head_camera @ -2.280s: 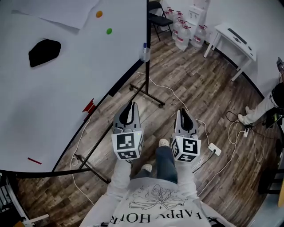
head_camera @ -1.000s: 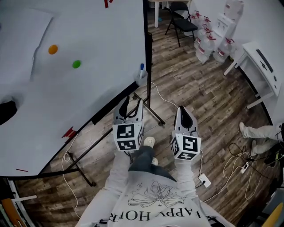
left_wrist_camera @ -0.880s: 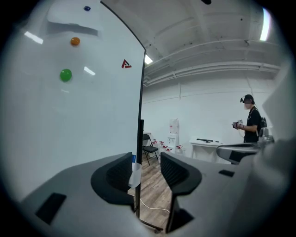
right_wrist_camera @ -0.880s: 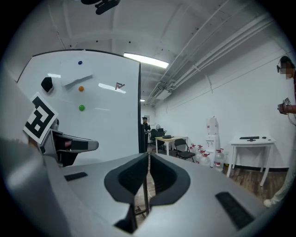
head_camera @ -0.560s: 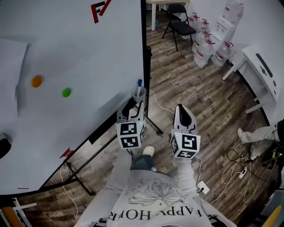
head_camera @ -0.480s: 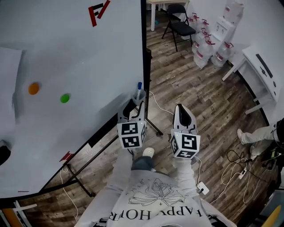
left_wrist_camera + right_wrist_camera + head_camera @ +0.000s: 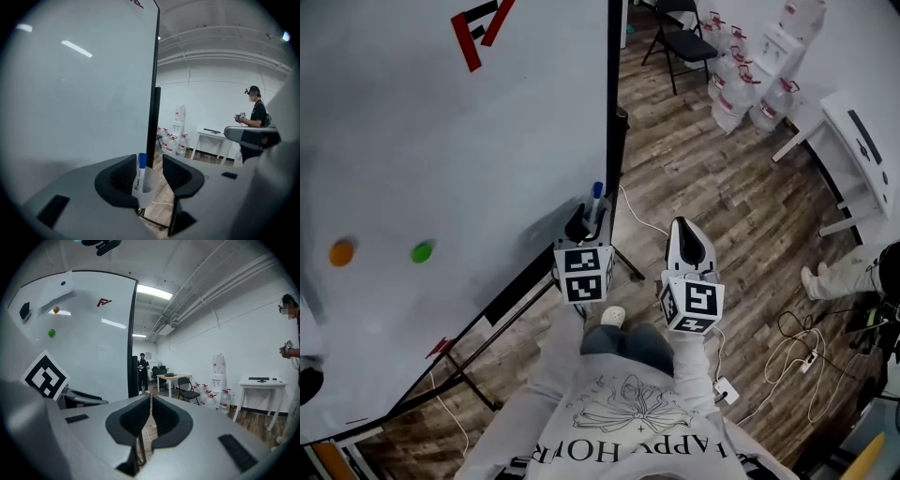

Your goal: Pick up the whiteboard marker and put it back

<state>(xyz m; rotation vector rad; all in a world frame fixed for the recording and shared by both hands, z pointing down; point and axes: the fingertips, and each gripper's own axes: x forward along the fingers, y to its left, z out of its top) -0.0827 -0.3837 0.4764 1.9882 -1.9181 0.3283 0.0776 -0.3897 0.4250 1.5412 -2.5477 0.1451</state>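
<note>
A whiteboard marker (image 7: 596,195) with a blue cap stands upright in a clear cup (image 7: 592,214) at the lower right edge of the whiteboard (image 7: 469,141). My left gripper (image 7: 589,225) is open, its tips just short of the cup. In the left gripper view the marker (image 7: 141,169) and its cup (image 7: 145,193) show in the gap between the jaws of the left gripper (image 7: 150,165); I cannot tell if they touch. My right gripper (image 7: 684,232) hangs to the right over the floor. In the right gripper view that gripper (image 7: 151,401) is shut with nothing in it.
The whiteboard carries a green magnet (image 7: 422,251), an orange magnet (image 7: 341,251) and a red logo (image 7: 478,26). Its stand legs (image 7: 478,375) spread over the wood floor. A folding chair (image 7: 682,39), water bottles (image 7: 750,89), a white table (image 7: 862,131), a person (image 7: 862,270) and floor cables (image 7: 787,347) lie to the right.
The left gripper has moved forward and up to the marker cup at the board's edge. The right gripper has stayed about where it was.
</note>
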